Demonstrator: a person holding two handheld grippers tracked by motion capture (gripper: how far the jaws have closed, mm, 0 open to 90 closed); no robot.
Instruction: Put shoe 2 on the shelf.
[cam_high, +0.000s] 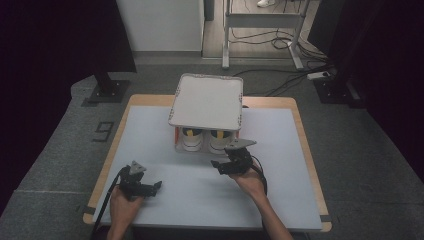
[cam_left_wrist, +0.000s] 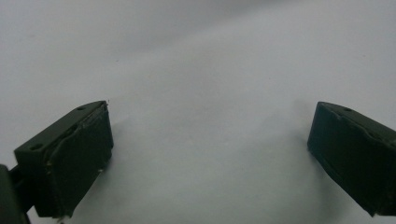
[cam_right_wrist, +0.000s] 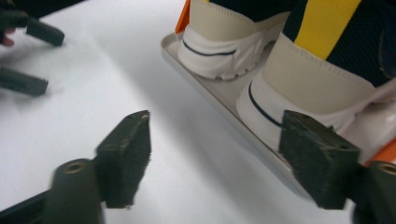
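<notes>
A small rack stands at the middle of the white table, its grey top tray (cam_high: 206, 102) over a lower tray (cam_right_wrist: 210, 93) that carries two white and beige shoes with yellow and dark uppers. My right gripper (cam_high: 220, 163) hovers just in front of the right shoe (cam_high: 218, 140), open, with nothing between its jaws. In the right gripper view (cam_right_wrist: 215, 144) the near shoe (cam_right_wrist: 317, 88) lies just beyond the right jaw and the far shoe (cam_right_wrist: 219, 46) behind it. My left gripper (cam_high: 155, 187) rests open at the front left, over bare table (cam_left_wrist: 208, 140).
An orange post (cam_right_wrist: 183, 18) holds up the rack at its corner. The left gripper's jaws (cam_right_wrist: 32, 56) appear far off in the right gripper view. The white mat (cam_high: 280, 200) covers a wooden table; beyond it are a dark floor, stands and cables.
</notes>
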